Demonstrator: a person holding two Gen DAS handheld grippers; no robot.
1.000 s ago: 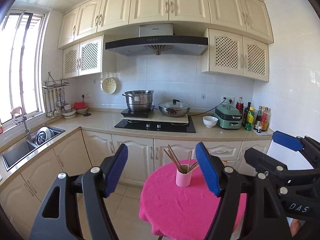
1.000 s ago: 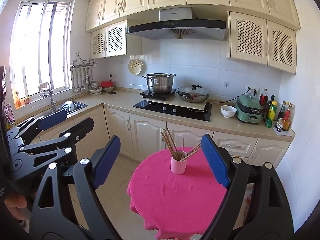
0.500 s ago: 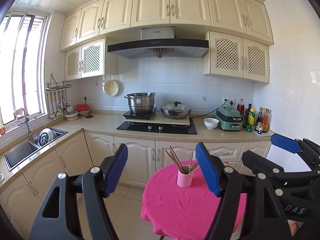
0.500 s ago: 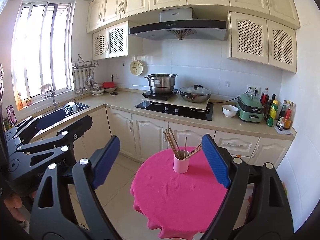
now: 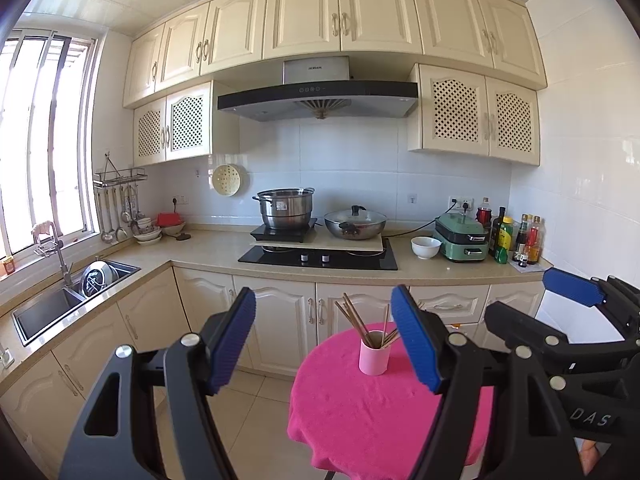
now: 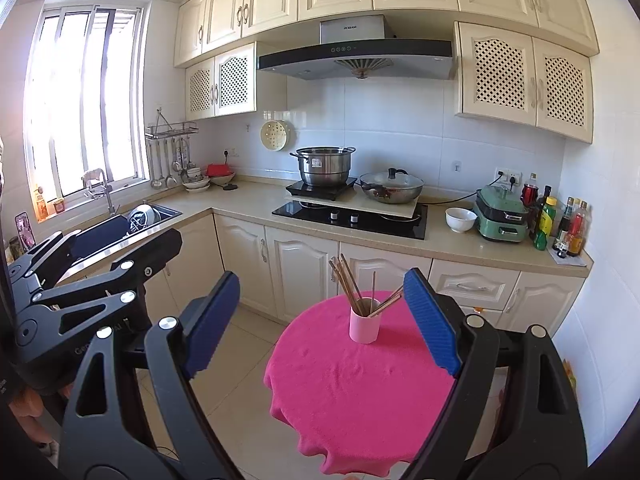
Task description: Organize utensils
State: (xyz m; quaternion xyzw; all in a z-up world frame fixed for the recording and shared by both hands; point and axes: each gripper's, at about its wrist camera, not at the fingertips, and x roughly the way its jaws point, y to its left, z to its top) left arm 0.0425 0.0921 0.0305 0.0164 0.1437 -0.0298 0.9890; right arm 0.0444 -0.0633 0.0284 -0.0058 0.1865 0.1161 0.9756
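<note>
A small round table (image 6: 352,392) with a bright pink cloth stands in the middle of a kitchen. A pink cup (image 6: 364,325) sits on the cloth, near the far side of the table. Brown chopsticks (image 6: 347,285) stick up out of the cup and lean out in different ways, some to the left and some to the right. The left gripper (image 5: 324,338) is held up in the air in front of the table. Its two blue fingers (image 5: 232,338) are wide apart and nothing is between them. The right gripper (image 6: 322,320) is also up in the air in front of the table, and its blue fingers (image 6: 430,322) are wide apart too, with nothing in them. Neither gripper touches the cup or the chopsticks. In the left camera the cup (image 5: 374,353) shows just beside the right-hand finger, but it is farther away, on the table. The two grippers are side by side, and each camera can see the other one at its edge. Behind the table is a long counter (image 6: 248,204) with cream doors under it. A big silver pot (image 6: 324,169) and a pan with a glass lid (image 6: 391,188) sit on the stove. A white bowl (image 6: 461,219) sits beside a green cooker (image 6: 502,219), and some bottles (image 6: 560,224) stand at the right end. A sink (image 6: 120,228) is on the left, under the window.
</note>
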